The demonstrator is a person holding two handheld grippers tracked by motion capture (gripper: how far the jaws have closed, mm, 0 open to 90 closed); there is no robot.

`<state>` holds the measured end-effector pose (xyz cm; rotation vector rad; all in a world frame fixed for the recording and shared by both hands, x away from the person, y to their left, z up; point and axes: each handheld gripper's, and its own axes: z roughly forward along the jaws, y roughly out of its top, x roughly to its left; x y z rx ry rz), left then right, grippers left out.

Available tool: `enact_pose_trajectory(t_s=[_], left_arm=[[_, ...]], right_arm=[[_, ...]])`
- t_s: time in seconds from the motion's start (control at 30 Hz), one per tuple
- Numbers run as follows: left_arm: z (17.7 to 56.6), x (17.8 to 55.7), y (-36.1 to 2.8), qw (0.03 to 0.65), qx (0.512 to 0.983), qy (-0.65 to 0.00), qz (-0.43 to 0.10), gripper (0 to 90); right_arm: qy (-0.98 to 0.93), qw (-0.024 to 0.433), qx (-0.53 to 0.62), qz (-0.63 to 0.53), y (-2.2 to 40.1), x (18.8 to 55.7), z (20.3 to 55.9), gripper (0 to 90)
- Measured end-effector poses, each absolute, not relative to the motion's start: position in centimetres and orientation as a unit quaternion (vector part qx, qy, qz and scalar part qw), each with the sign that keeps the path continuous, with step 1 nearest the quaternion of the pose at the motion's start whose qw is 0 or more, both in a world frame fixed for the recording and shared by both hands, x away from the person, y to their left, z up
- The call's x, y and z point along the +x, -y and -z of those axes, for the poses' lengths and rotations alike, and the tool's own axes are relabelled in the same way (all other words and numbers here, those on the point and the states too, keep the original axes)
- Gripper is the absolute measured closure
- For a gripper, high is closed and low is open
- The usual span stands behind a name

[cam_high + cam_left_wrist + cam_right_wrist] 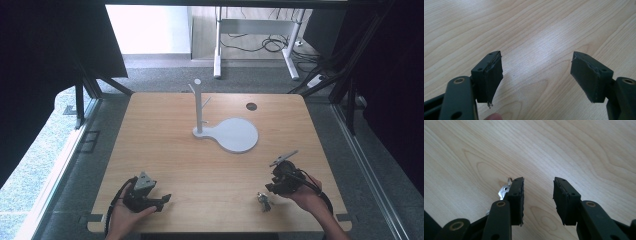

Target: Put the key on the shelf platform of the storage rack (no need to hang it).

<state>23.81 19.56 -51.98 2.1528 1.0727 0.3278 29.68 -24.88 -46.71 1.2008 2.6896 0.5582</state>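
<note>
Seen from above: a pale wooden table (210, 165), with a white stand (199, 107) rising from a round flat white base (239, 135) near the middle, short pegs branching off its post. Beyond the base, a small dark round hole (251, 106) in the tabletop.

At the near right edge, a small bunch of metal keys (263, 201) lying flat on the wood, just beside the right gripper (280, 182) and slightly to its left. Held low in the person's right hand (307, 196), that gripper had its jaws parted to a moderate gap with nothing between them. In the right gripper view, part of the keys (504, 190) and a thin ring peeked out from behind the outer side of one jaw, so outside the gap rather than in it.

At the near left, the left gripper (159, 199) rested low over bare wood, jaws spread wide and empty, well apart from the keys.

Likely risk from here: closing without recentring would pinch air or nudge the keys aside, since the bunch sat off to one side of the gap. Flat, thin metal on smooth wood could also slide away from a pad, or be caught by the ring alone and dangle or slip loose on the way toward the pegs.
</note>
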Motion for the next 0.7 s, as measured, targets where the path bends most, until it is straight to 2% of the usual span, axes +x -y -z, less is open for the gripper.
enact_pose_trajectory(t_s=[0.47, 0.7], left_arm=[[51.7, 23.7, -19.6, 0.356, 0.830, -0.408, -0.135, 26.6], [51.9, 23.8, -19.6, 0.352, 0.832, -0.410, -0.129, 26.5]], right_arm=[[-0.903, 0.033, 0.390, -0.177, 23.5, 29.7, 47.7, 65.7], [-0.909, 0.021, 0.383, -0.163, 22.8, 29.8, 48.4, 71.6]])
